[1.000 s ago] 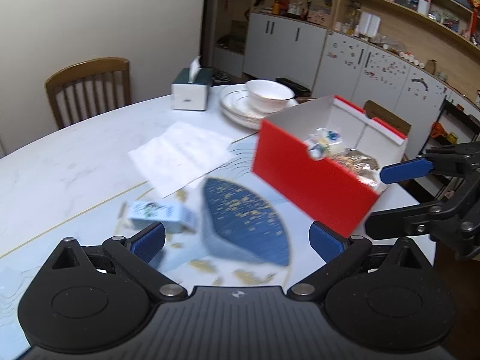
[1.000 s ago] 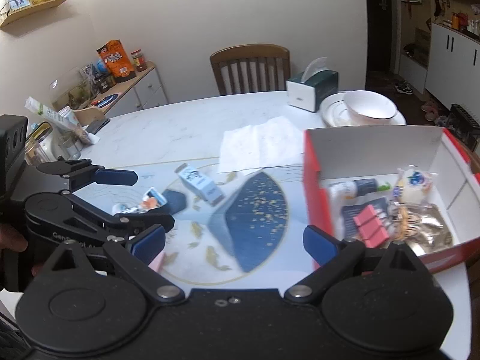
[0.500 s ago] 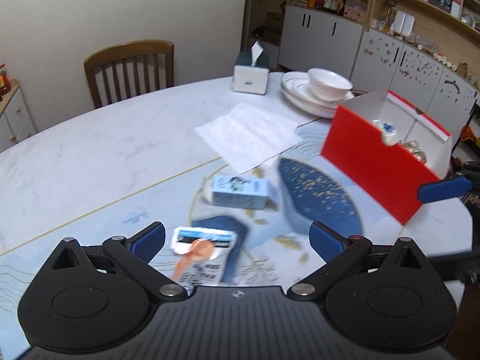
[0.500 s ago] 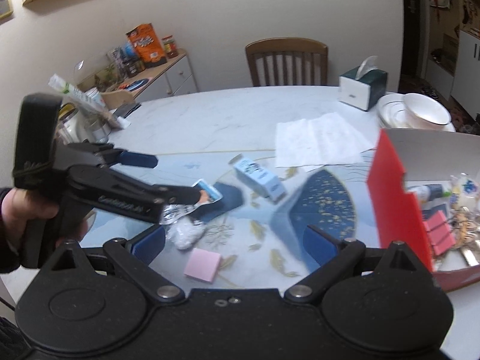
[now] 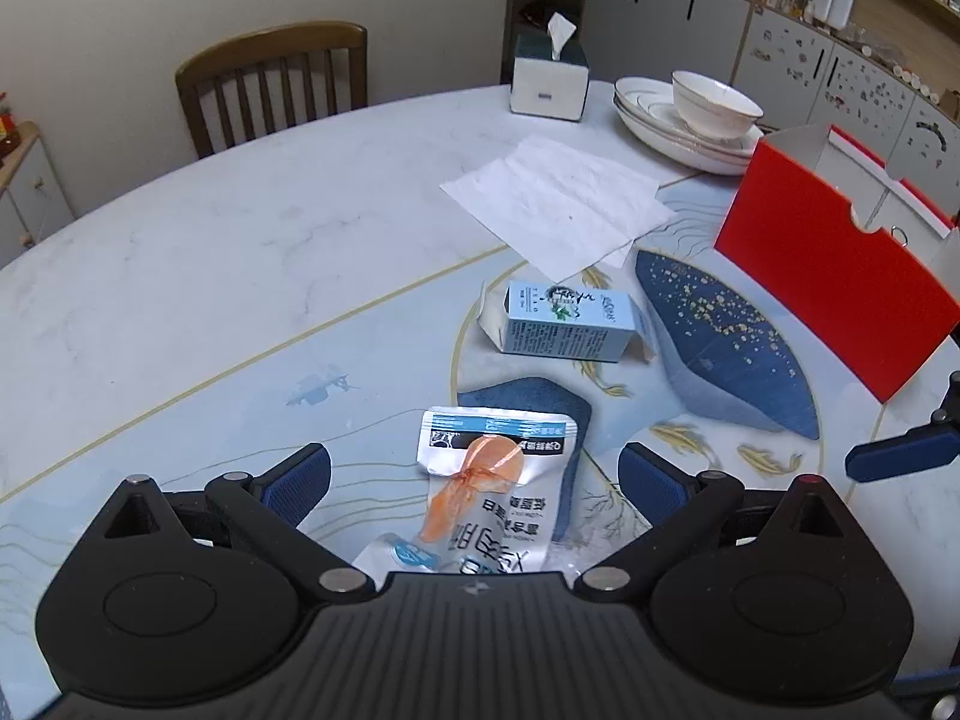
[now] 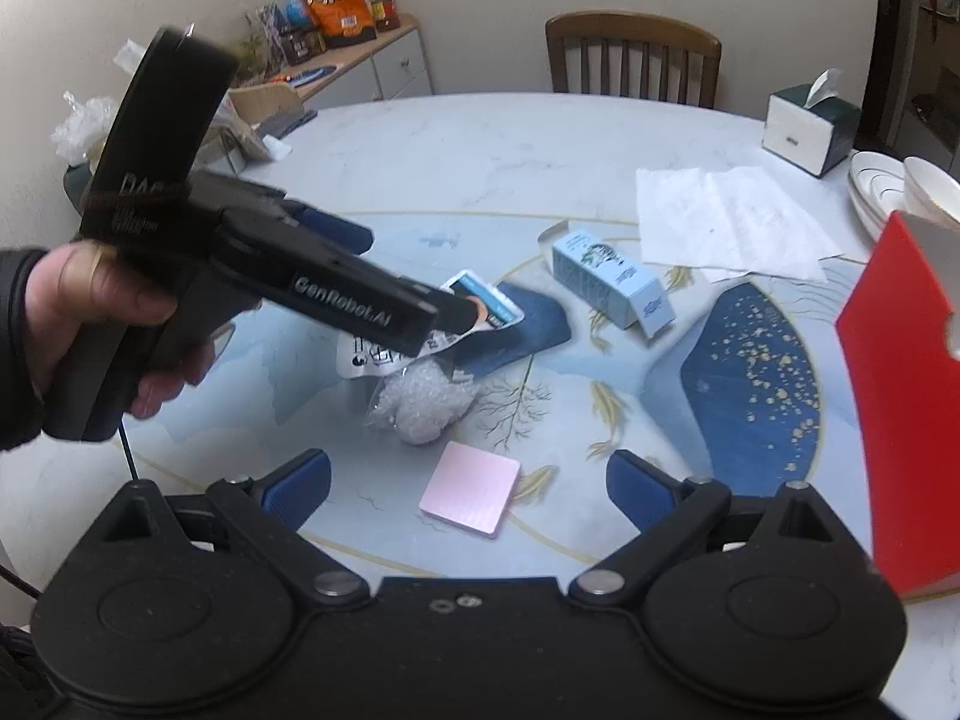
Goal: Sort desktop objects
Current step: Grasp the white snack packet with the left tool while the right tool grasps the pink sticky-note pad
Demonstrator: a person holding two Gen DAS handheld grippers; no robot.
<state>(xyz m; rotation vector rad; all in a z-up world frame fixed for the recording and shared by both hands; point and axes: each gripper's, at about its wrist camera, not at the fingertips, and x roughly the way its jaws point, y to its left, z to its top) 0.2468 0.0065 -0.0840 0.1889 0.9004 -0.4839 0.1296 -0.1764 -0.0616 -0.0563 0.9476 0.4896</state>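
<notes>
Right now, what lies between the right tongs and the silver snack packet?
In the right wrist view, a pink sticky-note pad and a clear bag of white bits lie between the right tongs and the packet.

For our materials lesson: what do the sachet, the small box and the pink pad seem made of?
Sachet: probably glossy plastic or foil film; it shines and crinkles.
Small box: printed card, likely; folded end flaps stand open.
Pink pad: matte paper, apparently; stacked edges show.

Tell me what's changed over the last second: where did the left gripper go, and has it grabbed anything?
The left gripper swung away from the red box and came down over the silver snack packet, which now lies between its open fingers, not gripped. The right gripper stayed open, holding nothing. The blue carton, pink sticky notes and tissue sheet stayed put.
</notes>
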